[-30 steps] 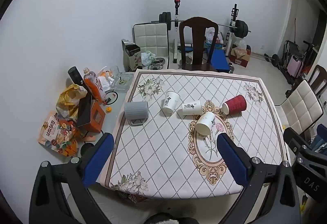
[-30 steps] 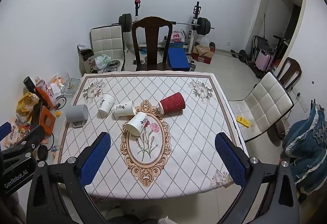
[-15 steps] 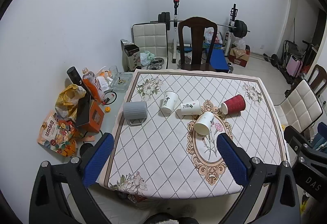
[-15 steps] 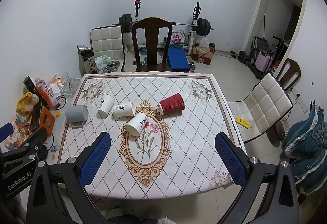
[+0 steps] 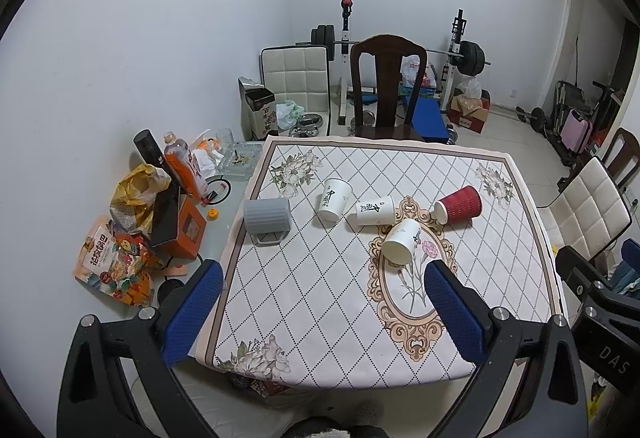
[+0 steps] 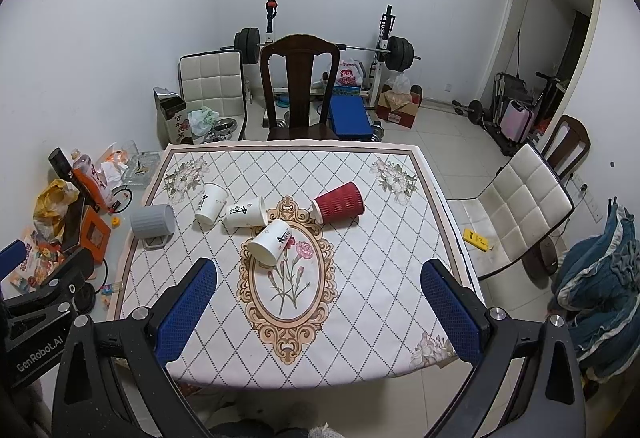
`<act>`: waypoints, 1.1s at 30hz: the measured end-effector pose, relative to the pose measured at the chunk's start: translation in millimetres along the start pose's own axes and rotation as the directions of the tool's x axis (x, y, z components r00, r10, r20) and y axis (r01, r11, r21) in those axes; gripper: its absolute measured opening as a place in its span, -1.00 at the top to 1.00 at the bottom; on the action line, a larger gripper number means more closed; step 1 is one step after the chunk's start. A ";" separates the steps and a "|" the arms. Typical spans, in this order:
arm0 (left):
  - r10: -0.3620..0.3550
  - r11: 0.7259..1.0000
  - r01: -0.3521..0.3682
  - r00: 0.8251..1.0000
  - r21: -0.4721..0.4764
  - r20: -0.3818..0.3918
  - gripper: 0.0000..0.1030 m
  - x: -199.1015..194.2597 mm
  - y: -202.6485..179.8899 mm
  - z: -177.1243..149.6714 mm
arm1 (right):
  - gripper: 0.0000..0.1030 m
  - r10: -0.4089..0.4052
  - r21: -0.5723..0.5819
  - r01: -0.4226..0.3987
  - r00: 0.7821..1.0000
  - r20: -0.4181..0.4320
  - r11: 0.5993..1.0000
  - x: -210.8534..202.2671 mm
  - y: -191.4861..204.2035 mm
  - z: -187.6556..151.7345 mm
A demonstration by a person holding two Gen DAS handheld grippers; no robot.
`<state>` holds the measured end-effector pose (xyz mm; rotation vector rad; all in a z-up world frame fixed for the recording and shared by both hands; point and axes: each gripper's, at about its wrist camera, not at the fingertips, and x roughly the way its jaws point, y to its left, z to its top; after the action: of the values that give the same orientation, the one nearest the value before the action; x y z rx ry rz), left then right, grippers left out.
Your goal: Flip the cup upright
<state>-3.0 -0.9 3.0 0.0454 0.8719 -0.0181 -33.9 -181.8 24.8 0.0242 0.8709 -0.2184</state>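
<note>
Lying beyond spread jaws: cups [image 5: 401,247]

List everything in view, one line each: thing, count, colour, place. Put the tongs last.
Paper cups: three, white with black lettering, lying on their sides, table middle-left.
Ribbed cup: one, red, on its side, right of the white ones.
Mug: one, grey, on its side at the table's left edge.
Tablecloth: one, cream with diamonds and flowers.
Wooden chair: one, dark brown, behind the table.
Padded chair: one, white, right of the table.
Left tongs: blue pads, open, empty.
Right tongs: blue pads, open, empty.
</note>
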 end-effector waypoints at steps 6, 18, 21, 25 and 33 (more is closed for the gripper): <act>0.000 1.000 0.000 1.000 -0.002 0.003 -1.00 -0.8 -0.5 -1.0 | -0.99 0.000 0.000 0.000 1.000 0.000 1.000 -1.2 0.2 0.5; -0.001 1.000 0.001 1.000 -0.002 0.005 -1.00 -1.0 1.1 1.0 | -0.99 -0.001 -0.003 0.001 1.000 0.002 1.000 -2.6 2.1 1.1; -0.002 1.000 0.002 1.000 -0.002 0.007 -1.00 -2.1 1.5 0.3 | -0.99 0.000 -0.002 0.000 1.000 0.001 1.000 -3.2 2.0 1.2; -0.001 1.000 0.001 1.000 -0.003 0.009 -1.00 -3.2 1.3 0.8 | -1.00 -0.002 -0.002 0.002 1.000 0.002 1.000 -2.1 2.1 0.5; -0.002 1.000 0.002 1.000 -0.001 0.009 -1.00 -4.2 2.0 2.6 | -1.00 -0.002 0.002 0.002 1.000 -0.002 1.000 -4.5 2.7 1.5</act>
<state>-3.7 0.9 7.9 0.0432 0.8628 -0.0191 -35.1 -178.6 29.0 0.0257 0.8729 -0.2210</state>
